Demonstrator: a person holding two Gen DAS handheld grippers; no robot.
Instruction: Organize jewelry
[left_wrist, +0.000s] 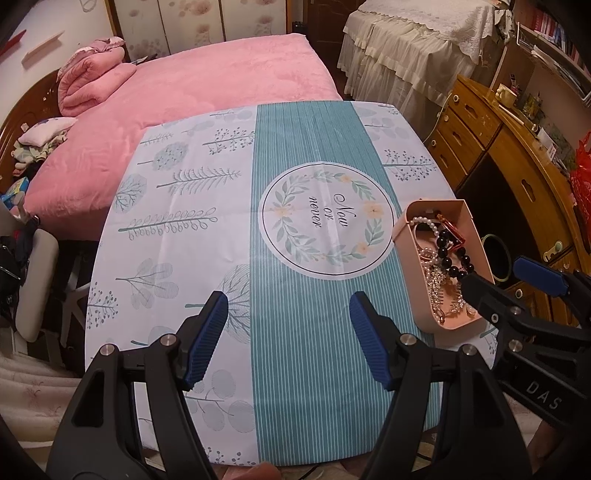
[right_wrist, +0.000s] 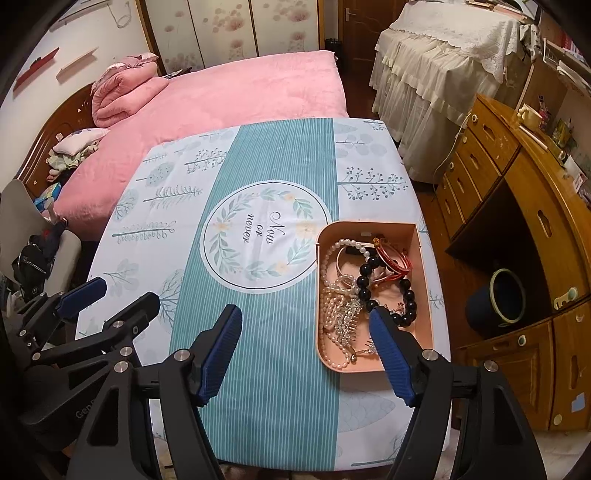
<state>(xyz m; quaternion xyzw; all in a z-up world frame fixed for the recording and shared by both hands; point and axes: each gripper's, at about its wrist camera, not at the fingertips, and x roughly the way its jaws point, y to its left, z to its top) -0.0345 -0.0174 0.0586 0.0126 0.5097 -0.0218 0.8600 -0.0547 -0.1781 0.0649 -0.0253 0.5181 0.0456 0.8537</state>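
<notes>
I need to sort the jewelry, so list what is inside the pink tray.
The pink tray holds a white pearl strand, a black bead bracelet, red bangles and a rhinestone hair comb. The tangle covers whatever lies beneath it.

A bed (right_wrist: 236, 92) under a pink cover filled the far side, a folded pink quilt (right_wrist: 122, 92) by its wooden headboard (right_wrist: 55, 125). Floral wardrobe doors (right_wrist: 229, 33) lined the back wall beside a brown door (right_wrist: 354, 22). A cream lace cloth (right_wrist: 450, 55) draped tall furniture. A wooden desk (right_wrist: 517, 192) with drawers stood right, a bin (right_wrist: 498, 299) underneath. The light was dim and warm.
</notes>
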